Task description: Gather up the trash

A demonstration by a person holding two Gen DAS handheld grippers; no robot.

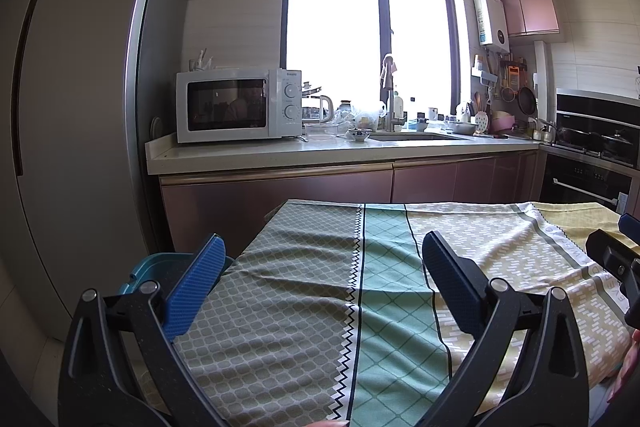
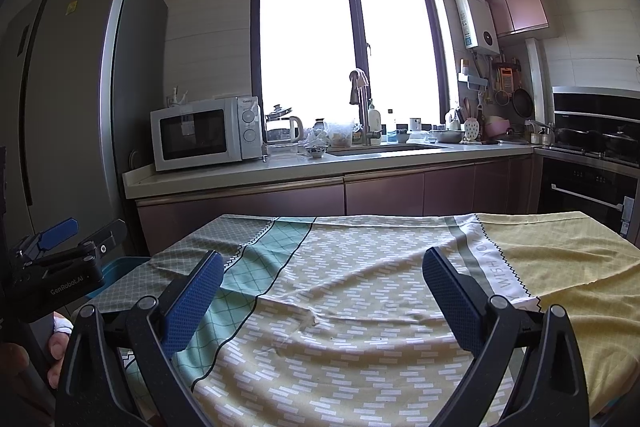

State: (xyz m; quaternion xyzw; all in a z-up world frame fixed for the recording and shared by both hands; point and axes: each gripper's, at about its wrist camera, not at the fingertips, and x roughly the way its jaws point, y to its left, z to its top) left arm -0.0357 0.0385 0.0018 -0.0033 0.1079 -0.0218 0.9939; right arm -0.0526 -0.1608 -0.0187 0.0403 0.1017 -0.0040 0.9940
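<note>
My left gripper (image 1: 322, 247) is open and empty above the near left part of a table under a patterned cloth (image 1: 312, 307). My right gripper (image 2: 322, 261) is open and empty above the cloth's middle (image 2: 360, 287). No loose trash shows on the cloth. A teal bin (image 1: 160, 267) stands by the table's left edge, behind my left finger; it also shows in the right wrist view (image 2: 120, 267). The left gripper shows at the left edge of the right wrist view (image 2: 72, 235), and the right gripper at the right edge of the left wrist view (image 1: 616, 247).
A kitchen counter (image 1: 280, 151) runs along the far wall with a white microwave (image 1: 240, 105), a kettle, bowls, bags and a sink (image 1: 416, 137). A tall fridge (image 1: 68, 107) stands at the left. An oven and stove (image 1: 592, 155) are at the right.
</note>
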